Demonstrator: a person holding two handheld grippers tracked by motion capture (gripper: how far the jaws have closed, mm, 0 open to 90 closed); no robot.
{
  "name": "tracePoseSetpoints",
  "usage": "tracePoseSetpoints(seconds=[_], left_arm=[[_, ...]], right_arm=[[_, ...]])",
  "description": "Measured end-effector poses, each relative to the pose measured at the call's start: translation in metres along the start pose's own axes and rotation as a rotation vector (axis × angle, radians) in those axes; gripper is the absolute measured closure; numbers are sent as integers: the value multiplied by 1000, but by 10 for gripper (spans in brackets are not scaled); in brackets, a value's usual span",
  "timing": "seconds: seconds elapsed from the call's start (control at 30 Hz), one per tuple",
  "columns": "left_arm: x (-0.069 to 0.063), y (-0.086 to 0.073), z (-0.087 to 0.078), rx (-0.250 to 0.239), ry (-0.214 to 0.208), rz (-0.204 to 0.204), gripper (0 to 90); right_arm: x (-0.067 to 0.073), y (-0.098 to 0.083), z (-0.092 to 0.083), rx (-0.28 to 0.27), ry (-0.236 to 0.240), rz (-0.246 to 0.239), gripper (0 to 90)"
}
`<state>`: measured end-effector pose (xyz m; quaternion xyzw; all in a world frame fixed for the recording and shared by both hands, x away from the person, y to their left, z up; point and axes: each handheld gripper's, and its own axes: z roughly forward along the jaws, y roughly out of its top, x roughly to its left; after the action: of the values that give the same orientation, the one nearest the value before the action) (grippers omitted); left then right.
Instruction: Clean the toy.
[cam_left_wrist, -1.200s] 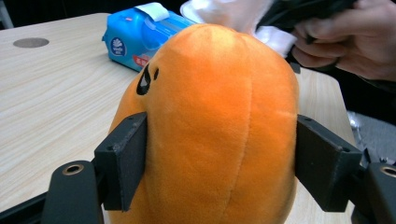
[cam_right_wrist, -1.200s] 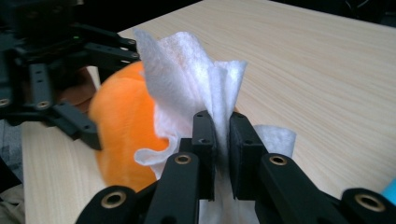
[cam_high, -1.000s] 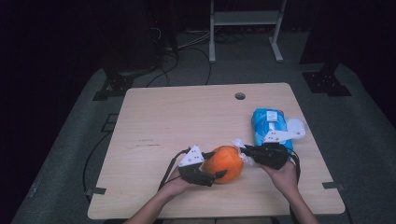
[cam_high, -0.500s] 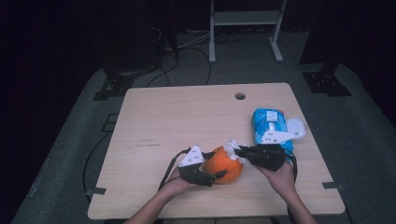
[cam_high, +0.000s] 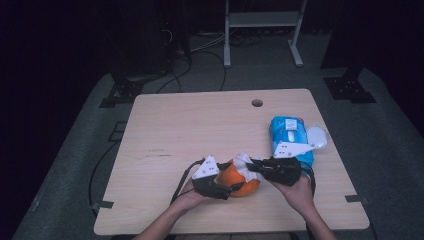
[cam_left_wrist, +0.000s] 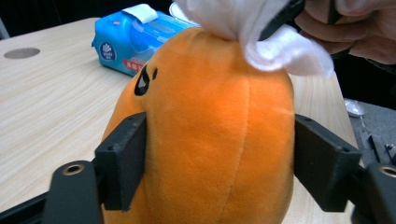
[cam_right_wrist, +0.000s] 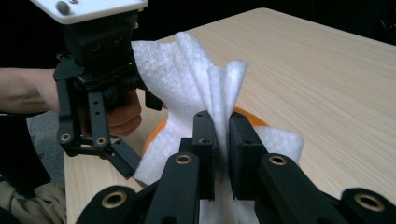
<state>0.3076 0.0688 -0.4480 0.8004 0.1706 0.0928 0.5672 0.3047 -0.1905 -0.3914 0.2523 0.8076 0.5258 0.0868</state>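
We hold the orange plush toy (cam_high: 239, 181) near the table's (cam_high: 190, 125) front edge, our left gripper (cam_high: 220, 186) clasping its sides; those jaws have just been opening a little, yet the pads press on the plush. Our right gripper (cam_high: 252, 167) pinches a white wipe (cam_high: 244, 163) tight and lays it on the toy's top. We judge the wiping step is in hand; next we need to drag the wipe across the plush while the left steadies it. The blue wipes pack (cam_high: 289, 135) lies near the right edge, just beside our right hand (cam_high: 296, 187), crowding its swing.
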Motion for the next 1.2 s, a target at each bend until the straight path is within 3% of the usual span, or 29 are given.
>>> tracePoseSetpoints(seconds=[0.1,0.23,0.37,0.43,0.53,0.57,0.67,0.73,0.87,0.97,1.07,1.17,1.2], left_arm=[[1,1,-1,-6,3,9,148],[6,-2,0,-22,7,-17,88],[3,-5,5,-4,3,36,86],[2,-6,6,-3,-2,41,124],[2,-4,3,3,8,49,268],[1,-2,1,13,7,55,268],[0,9,-8,45,-5,67,377],[1,22,-22,39,-32,56,378],[4,26,-30,60,-47,58,375],[9,19,-28,102,-53,34,372],[8,19,-26,97,-45,28,363],[6,20,-23,94,-33,25,346],[4,19,-19,89,-26,27,335]], right_arm=[[0,0,0,4,-9,-8,816],[-4,-2,-3,4,-25,-6,816],[-4,-2,-4,7,-34,0,816],[-5,-2,-5,8,-35,2,816],[-4,-2,-5,2,-43,1,815],[-4,-2,-5,2,-43,1,815],[1,3,-9,-22,-32,-5,815],[5,7,-11,-39,-33,-13,815],[4,6,-9,-54,-6,7,815],[-1,-3,3,0,-6,21,815],[-3,-5,5,3,3,45,815],[2,0,3,-9,3,27,815],[9,4,6,-11,14,3,814]])
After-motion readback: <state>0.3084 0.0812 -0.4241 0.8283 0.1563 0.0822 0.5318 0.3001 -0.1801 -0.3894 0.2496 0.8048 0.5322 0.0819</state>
